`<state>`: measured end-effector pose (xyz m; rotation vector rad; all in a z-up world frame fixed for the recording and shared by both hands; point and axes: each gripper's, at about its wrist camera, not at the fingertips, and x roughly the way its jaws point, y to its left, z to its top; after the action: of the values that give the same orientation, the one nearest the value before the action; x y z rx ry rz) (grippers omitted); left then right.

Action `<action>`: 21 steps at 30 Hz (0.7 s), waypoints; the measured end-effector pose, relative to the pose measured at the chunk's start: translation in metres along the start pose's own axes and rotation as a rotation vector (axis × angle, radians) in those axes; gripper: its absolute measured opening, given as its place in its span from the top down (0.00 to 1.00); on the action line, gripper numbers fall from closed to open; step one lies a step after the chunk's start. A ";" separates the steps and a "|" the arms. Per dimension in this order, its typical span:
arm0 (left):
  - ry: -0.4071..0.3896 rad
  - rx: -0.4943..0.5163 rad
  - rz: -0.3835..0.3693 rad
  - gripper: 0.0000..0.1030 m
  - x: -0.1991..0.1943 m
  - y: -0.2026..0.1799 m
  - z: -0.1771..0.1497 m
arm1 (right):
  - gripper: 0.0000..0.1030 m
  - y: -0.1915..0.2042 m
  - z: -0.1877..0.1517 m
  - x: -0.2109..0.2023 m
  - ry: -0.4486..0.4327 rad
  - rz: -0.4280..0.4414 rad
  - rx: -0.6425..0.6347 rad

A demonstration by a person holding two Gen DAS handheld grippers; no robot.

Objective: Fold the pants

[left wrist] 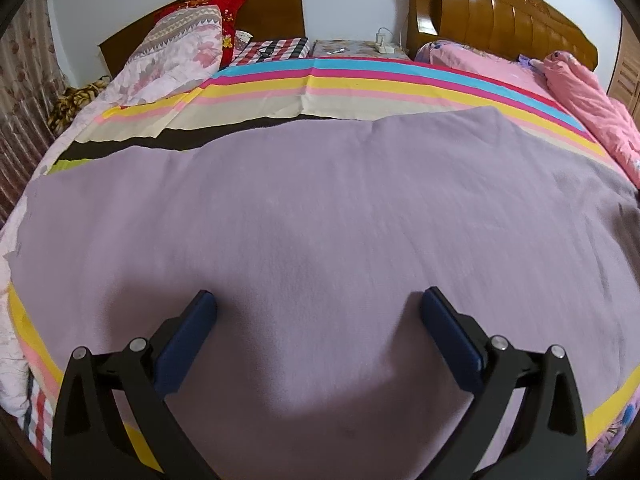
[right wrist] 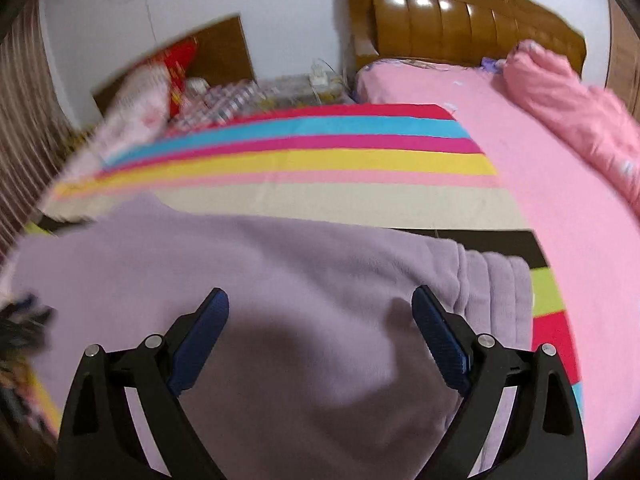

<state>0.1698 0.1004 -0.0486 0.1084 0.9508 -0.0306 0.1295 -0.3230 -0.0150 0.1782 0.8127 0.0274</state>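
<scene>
The lilac fleece pants (left wrist: 320, 216) lie spread flat across the striped bed sheet (left wrist: 360, 84). My left gripper (left wrist: 318, 300) is open and empty, hovering just above the cloth. In the right wrist view the pants (right wrist: 260, 280) fill the lower middle, with their ribbed waistband (right wrist: 496, 292) at the right. My right gripper (right wrist: 320, 300) is open and empty above the cloth, left of the waistband. This view is blurred at the left.
A striped sheet (right wrist: 320, 160) covers the bed. A pink quilt (left wrist: 592, 112) lies at the right, floral pillows (left wrist: 176, 60) at the back left. Wooden headboards (left wrist: 500, 12) and a bedside stand with a power strip (left wrist: 384, 46) are at the back. A curtain (left wrist: 20, 120) hangs left.
</scene>
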 end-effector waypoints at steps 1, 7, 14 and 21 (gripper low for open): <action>0.007 0.006 0.018 0.01 -0.001 -0.003 0.002 | 0.13 -0.003 -0.001 -0.008 -0.020 0.009 0.011; -0.060 0.096 -0.003 0.02 -0.026 -0.046 0.020 | 0.13 0.004 -0.006 -0.029 -0.058 0.025 -0.034; -0.092 0.260 -0.098 0.02 -0.029 -0.119 0.044 | 0.13 -0.001 -0.034 -0.017 0.056 -0.028 -0.027; 0.071 0.223 -0.240 0.01 0.023 -0.137 0.050 | 0.13 -0.008 -0.049 -0.022 0.069 -0.021 -0.043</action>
<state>0.2133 -0.0410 -0.0496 0.2018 1.0253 -0.3569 0.0785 -0.3257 -0.0330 0.1286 0.8822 0.0315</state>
